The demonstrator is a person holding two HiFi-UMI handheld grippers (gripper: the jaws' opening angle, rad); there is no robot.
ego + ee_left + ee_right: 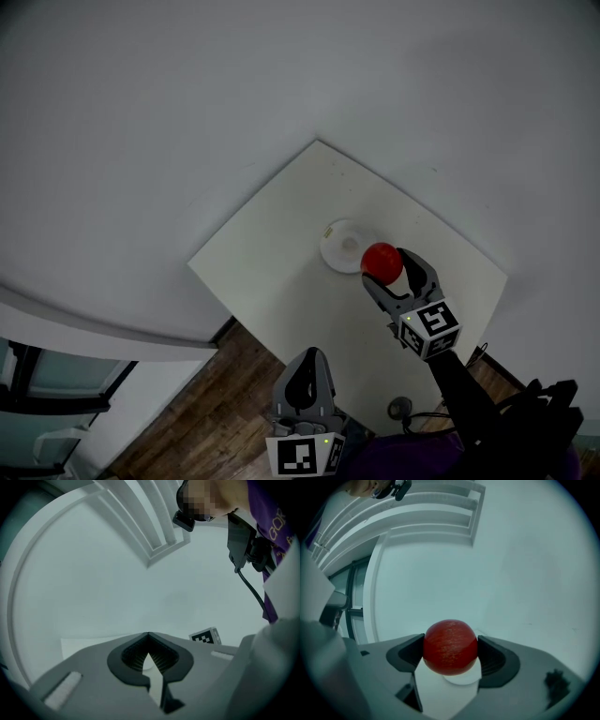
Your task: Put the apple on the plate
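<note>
A red apple [382,262] sits between the jaws of my right gripper [386,267], which is shut on it; the right gripper view shows the apple [450,646] pressed by both dark pads. It hangs over the near right rim of a small white plate [339,247] on the white table [281,281]. Part of the plate [461,679] shows under the apple. My left gripper [308,372] is low at the table's near edge, jaws shut with nothing between them [149,654].
The square white table stands cornerwise against pale walls. Wooden floor [225,394] lies below its near edge, with a cable and a small round object [400,409] on it. A person's purple sleeve [276,531] shows in the left gripper view.
</note>
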